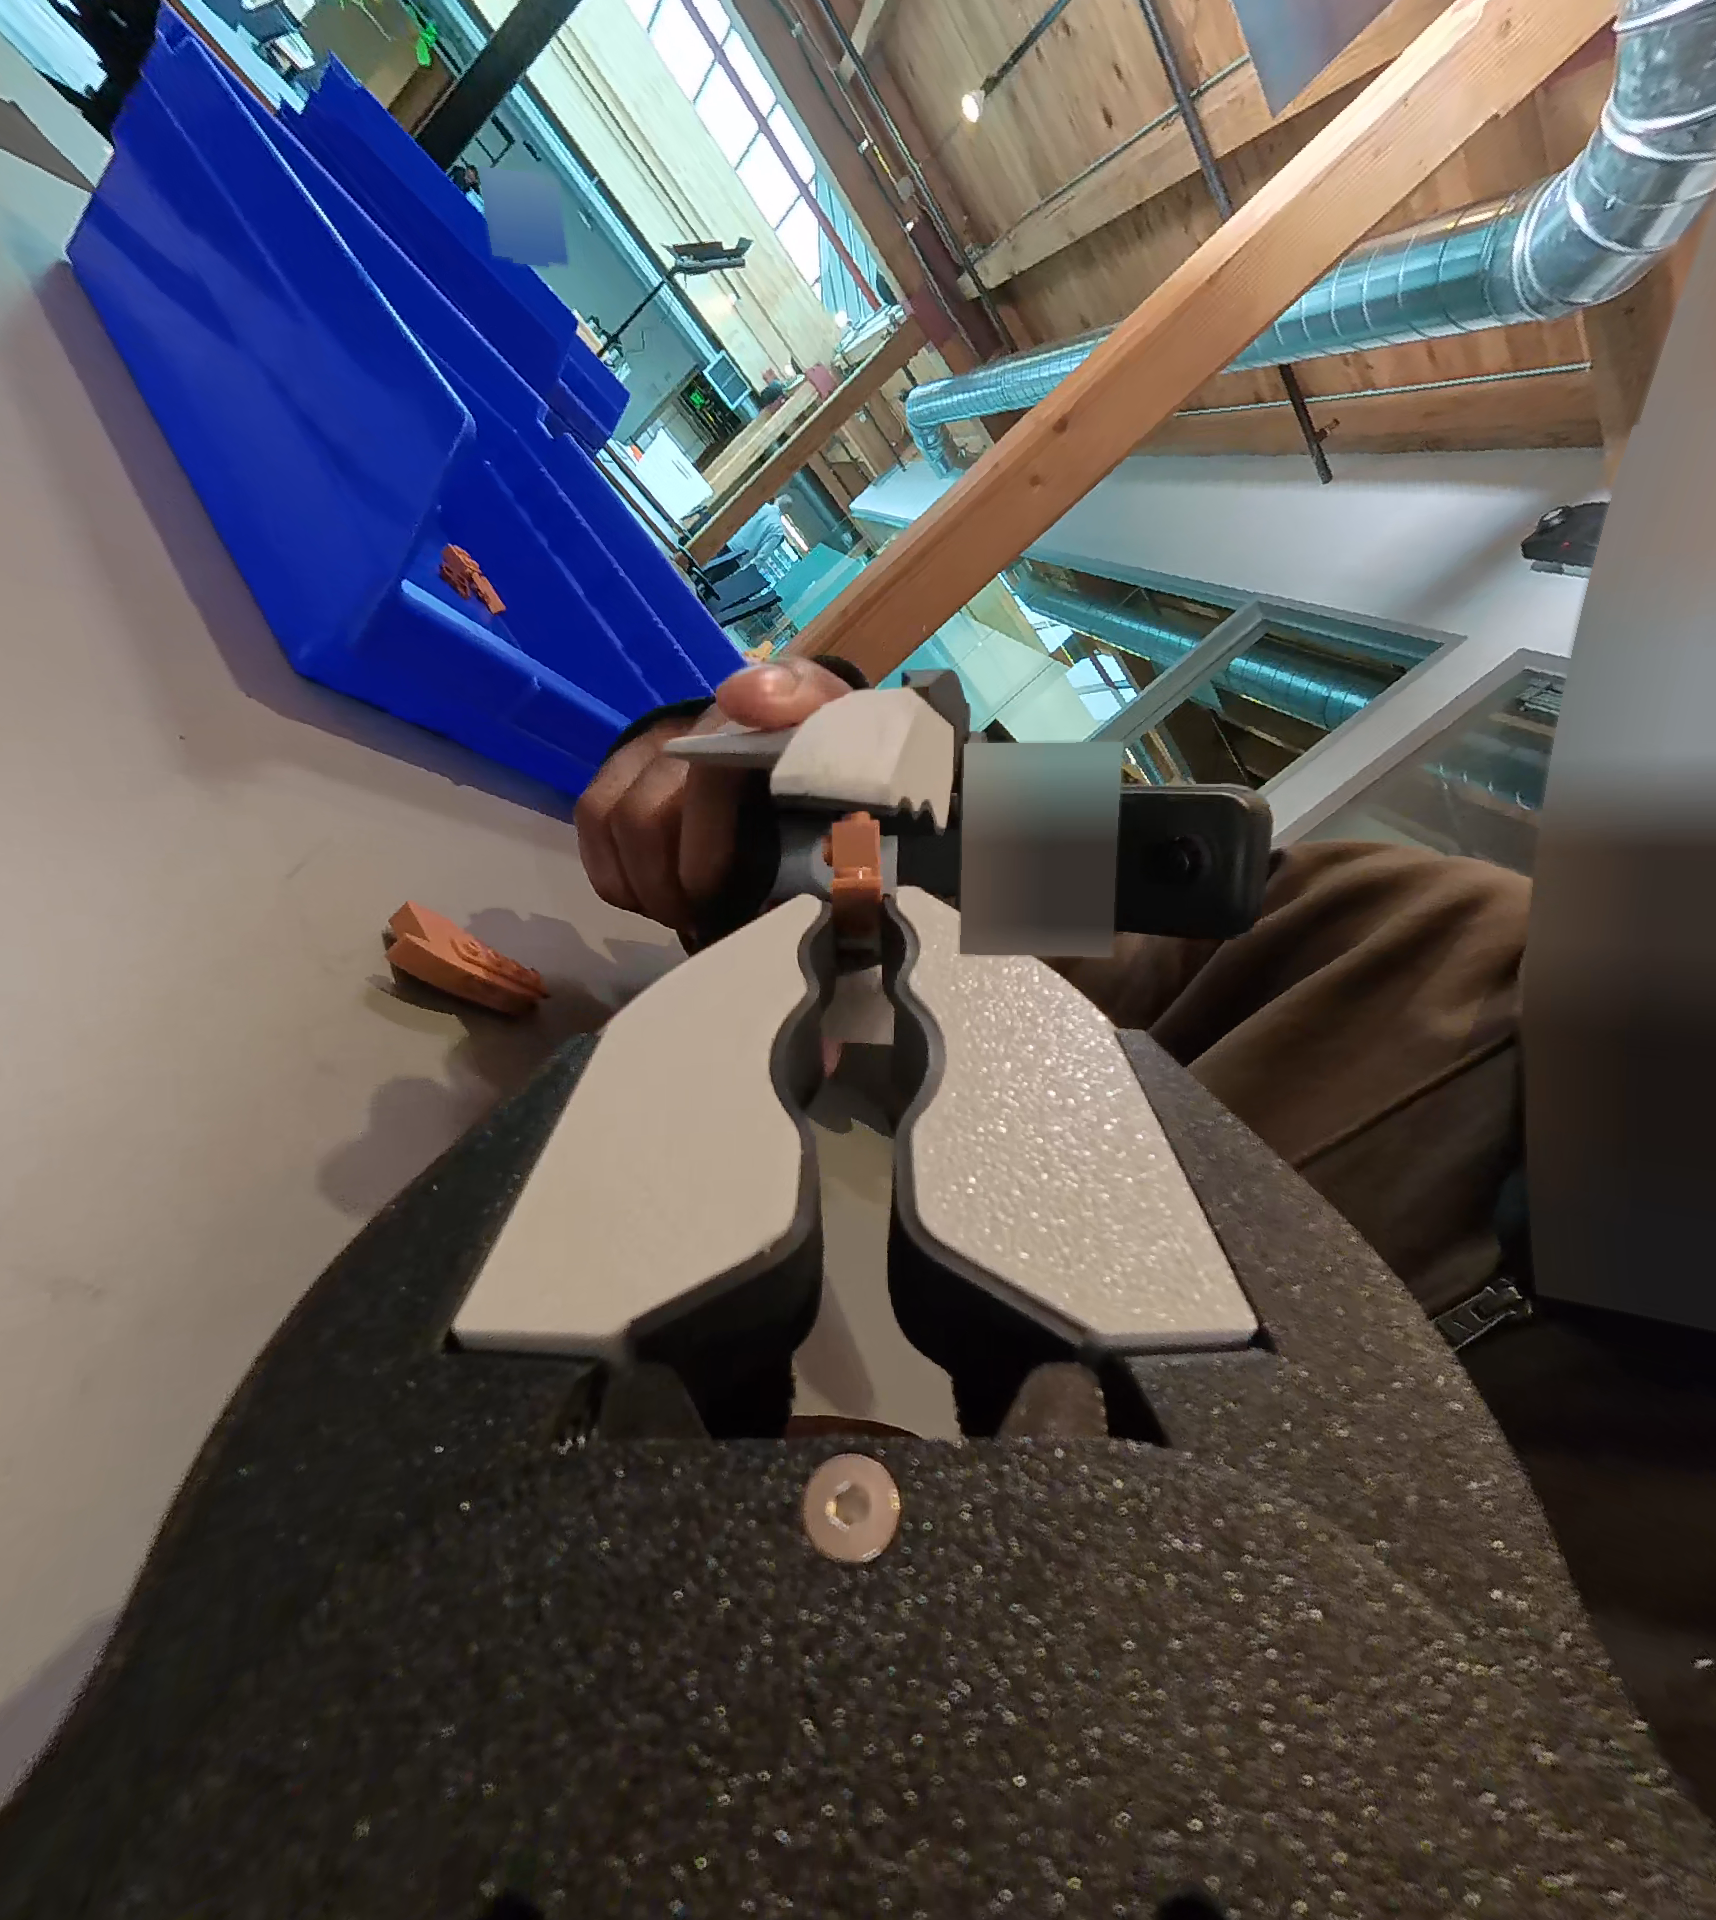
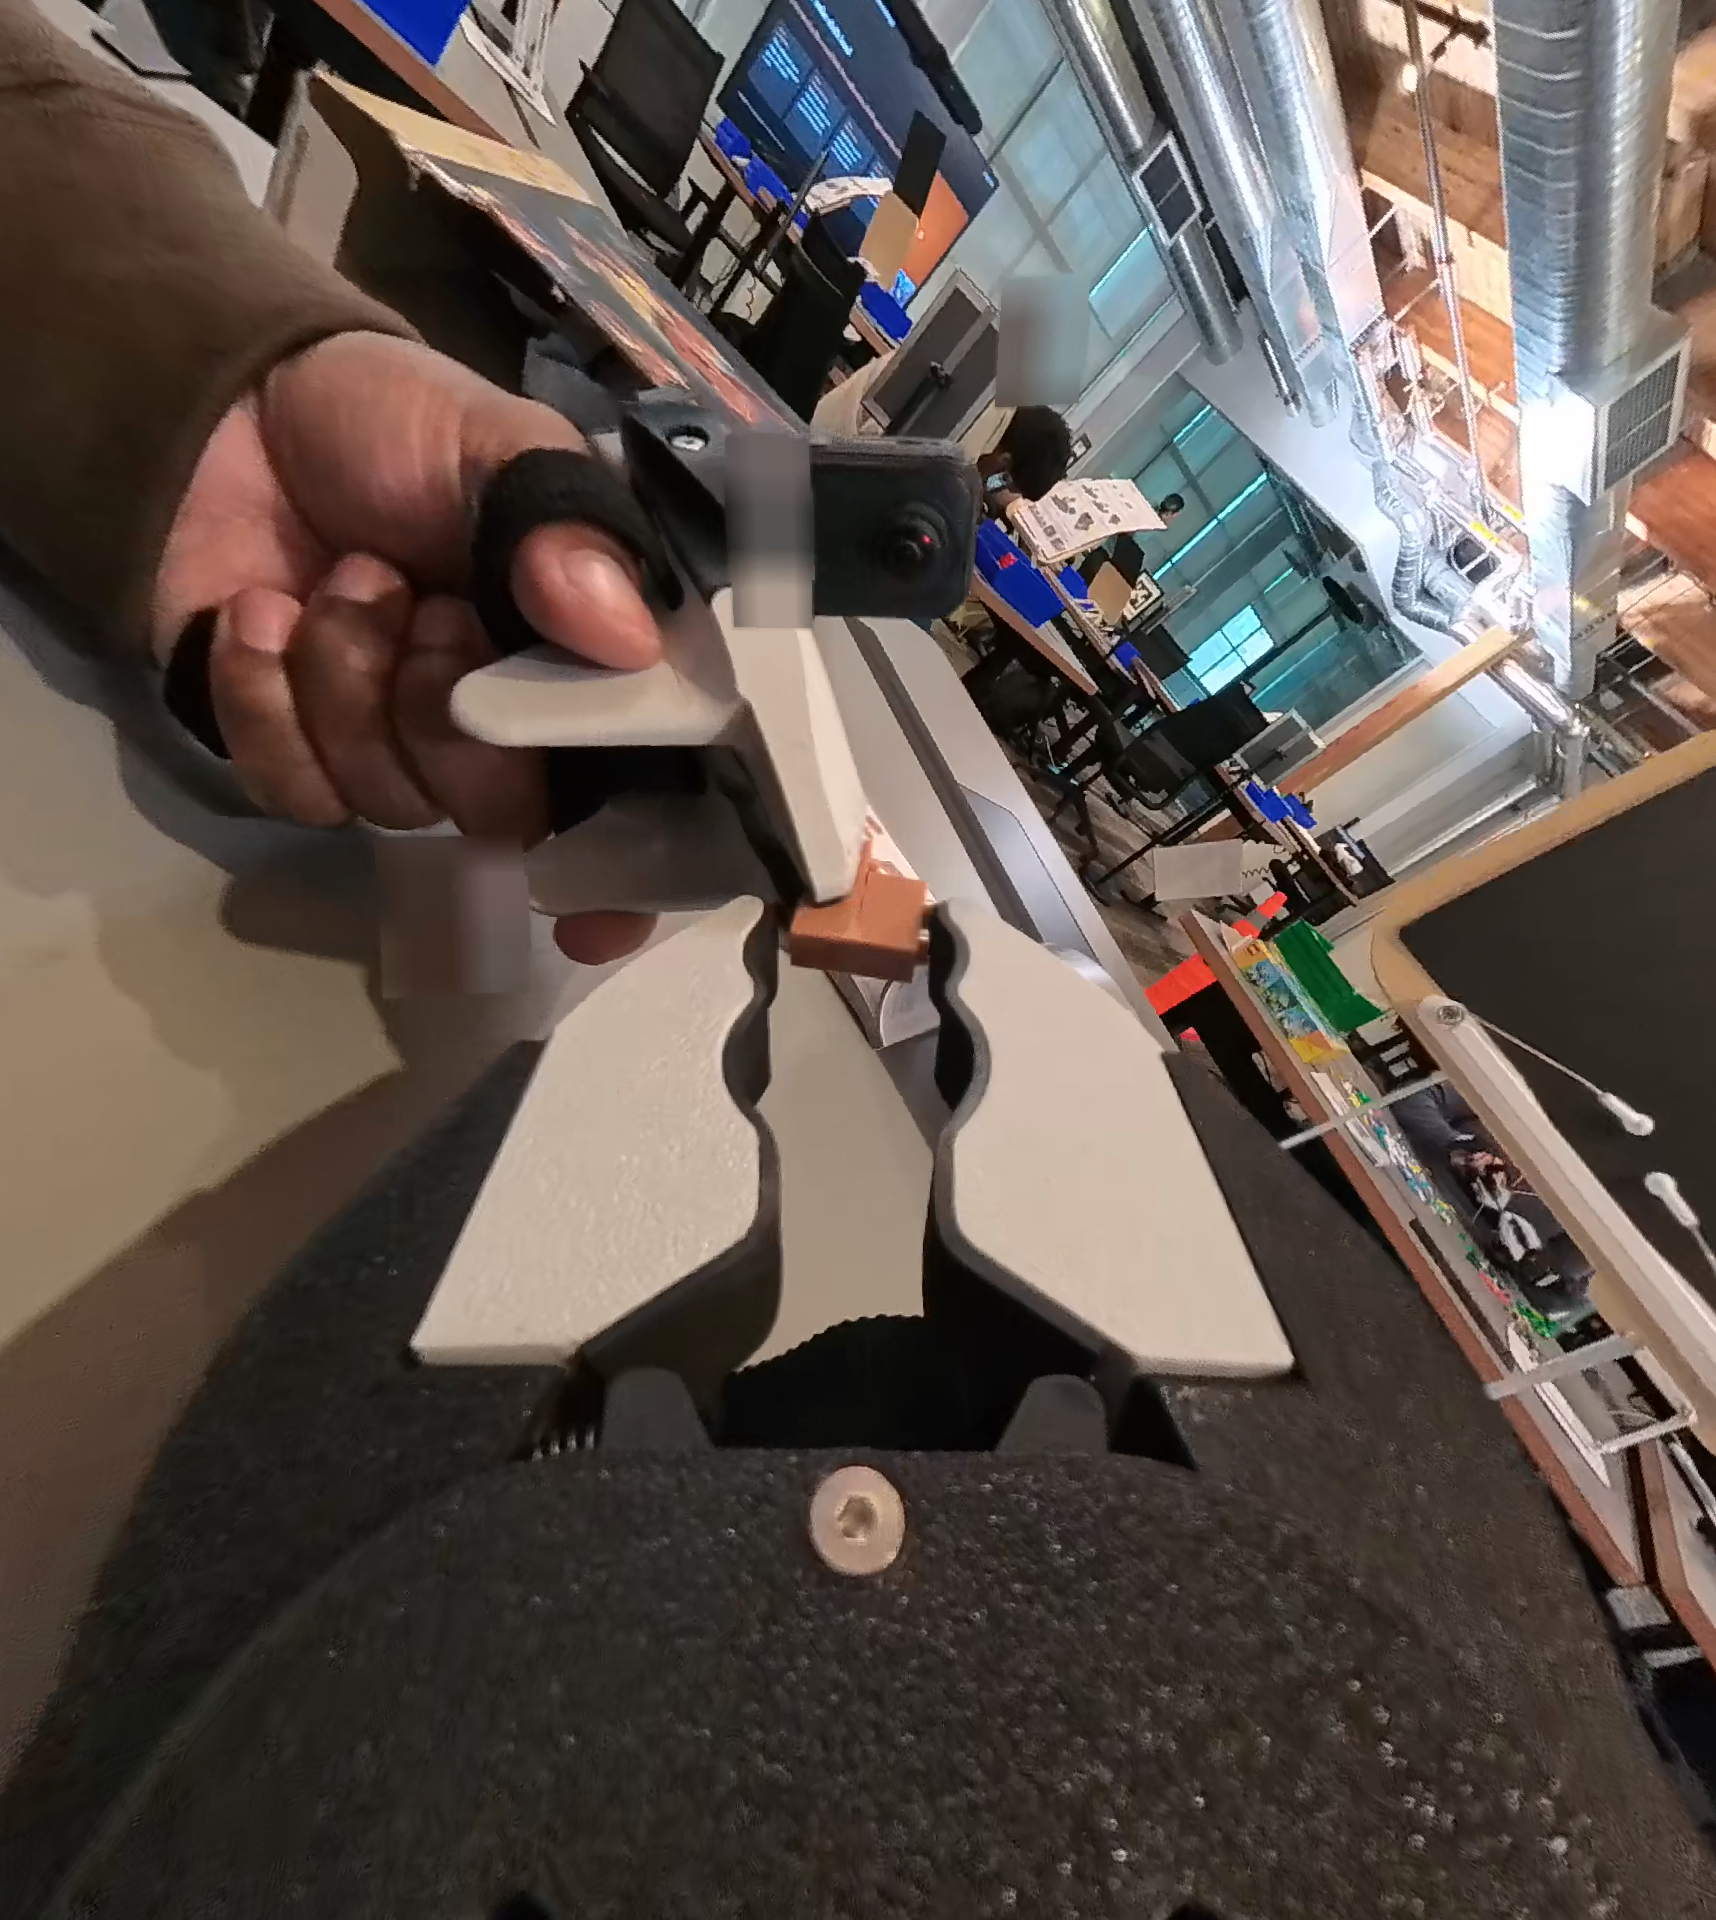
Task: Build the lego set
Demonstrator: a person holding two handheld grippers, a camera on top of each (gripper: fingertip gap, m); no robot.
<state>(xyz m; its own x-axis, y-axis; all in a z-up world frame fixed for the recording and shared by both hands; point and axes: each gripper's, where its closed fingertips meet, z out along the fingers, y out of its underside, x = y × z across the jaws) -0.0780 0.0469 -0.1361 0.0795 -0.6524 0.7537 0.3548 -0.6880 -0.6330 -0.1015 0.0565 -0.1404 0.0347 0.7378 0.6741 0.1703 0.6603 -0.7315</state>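
My left gripper [image 1: 856, 927] is shut on a small brown lego piece [image 1: 854, 883], held up in the air above the grey table [image 1: 106, 935]. My right gripper [image 2: 859, 940] is shut on a flat brown brick [image 2: 859, 930]. The two grippers meet tip to tip, and the two brown pieces touch. The right gripper also shows in the left wrist view [image 1: 864, 774], held by a hand. The left gripper shows edge-on in the right wrist view [image 2: 802, 769], with its piece [image 2: 880, 885] against the brick. A brown lego sub-assembly [image 1: 459, 961] lies on the table to the left.
A blue bin [image 1: 314, 395] stands at the back left of the table, with a few brown pieces [image 1: 469, 577] in it. A printed cardboard box [image 2: 563, 249] and a grey slab [image 2: 968, 800] lie behind the grippers. A brown sleeve [image 1: 1353, 987] is at the right. My two grippers' fingertips are within a few centimetres of each other.
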